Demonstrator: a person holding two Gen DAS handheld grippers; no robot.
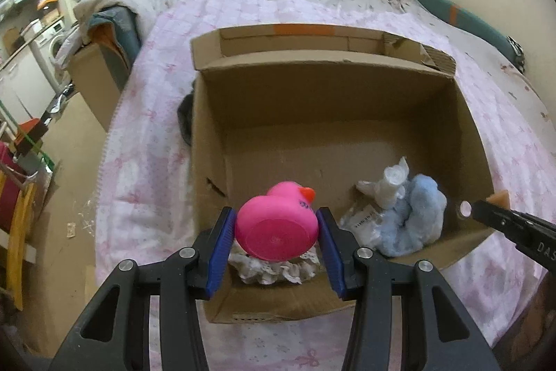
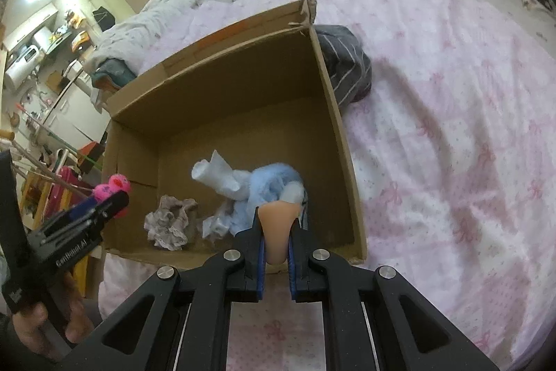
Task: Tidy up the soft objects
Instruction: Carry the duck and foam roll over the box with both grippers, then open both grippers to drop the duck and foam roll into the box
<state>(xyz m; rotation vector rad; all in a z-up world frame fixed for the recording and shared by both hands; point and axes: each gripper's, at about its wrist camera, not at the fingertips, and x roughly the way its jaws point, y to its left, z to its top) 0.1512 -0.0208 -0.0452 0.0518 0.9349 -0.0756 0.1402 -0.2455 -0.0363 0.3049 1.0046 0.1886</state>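
Over the cardboard box (image 1: 465, 113), left fingers (image 1: 222, 239) pinch pink duck (image 1: 278, 225), beak away; right fingers (image 2: 255, 246) pinch beige toy (image 2: 278, 225).

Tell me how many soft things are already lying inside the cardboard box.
3 that I can tell apart: a lacy crumpled cloth near the front wall, a white sock mid-floor, and a fluffy blue toy beside it. Crinkled plastic lies under them; more may be hidden.
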